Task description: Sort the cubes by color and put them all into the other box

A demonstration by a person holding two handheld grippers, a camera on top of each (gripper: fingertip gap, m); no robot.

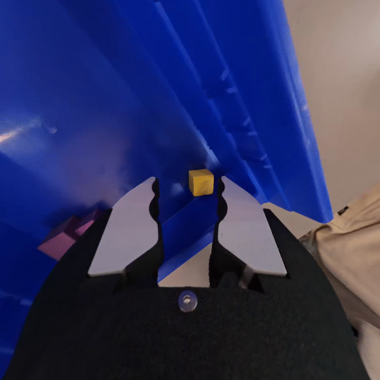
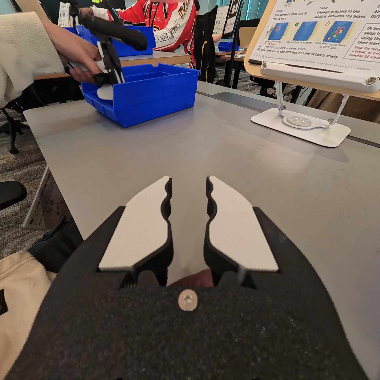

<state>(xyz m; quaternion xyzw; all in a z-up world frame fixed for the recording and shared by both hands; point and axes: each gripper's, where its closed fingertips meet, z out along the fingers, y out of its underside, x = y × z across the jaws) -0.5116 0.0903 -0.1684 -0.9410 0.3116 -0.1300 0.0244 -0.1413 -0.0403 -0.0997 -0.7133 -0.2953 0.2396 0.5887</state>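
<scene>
1. Right gripper (image 2: 188, 178) open and empty, low over the grey table (image 2: 226, 164).
2. Left gripper (image 1: 188, 181) open, empty, down inside the blue box (image 1: 102, 102).
3. Just past its tips, a yellow cube (image 1: 201, 182): no long side, flat on the floor, by the wall.
4. Purple cubes (image 1: 61, 240) at left.
5. Looks partly done; how many cubes are left is hidden.

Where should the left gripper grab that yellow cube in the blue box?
Grip the yellow cube across its two side faces, coming straight ahead. It already lies between the open left gripper tips, nearer the right finger, so shifting slightly right first probably helps.
</scene>
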